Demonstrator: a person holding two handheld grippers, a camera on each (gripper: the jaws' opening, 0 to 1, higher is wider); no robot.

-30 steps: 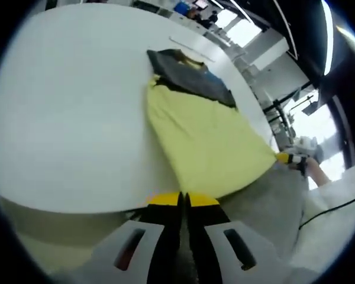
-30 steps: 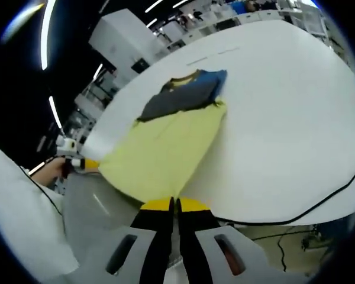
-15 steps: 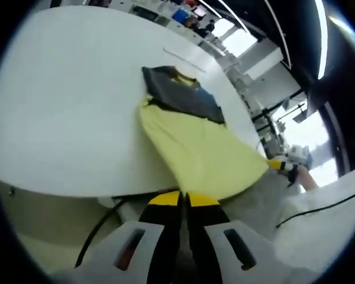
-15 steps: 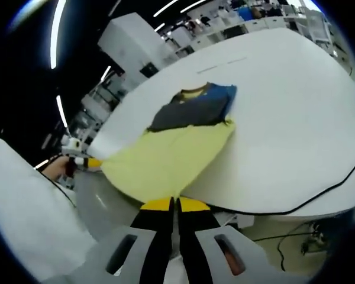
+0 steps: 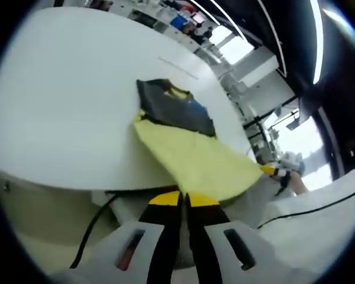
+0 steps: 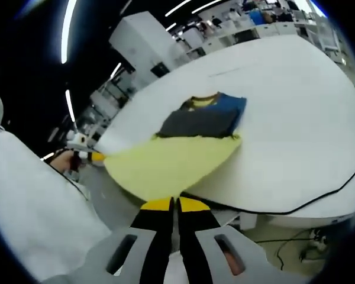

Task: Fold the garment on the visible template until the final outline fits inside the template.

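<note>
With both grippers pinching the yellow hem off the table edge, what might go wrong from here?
1. The garment hangs stretched between the left gripper and the right gripper, past the table rim; if either set of shut fingers slips, the hem may drop.
2. Pulling further could drag the dark collar end along the table.
3. A black cable lies along the table edge and might snag the cloth on folding.
</note>
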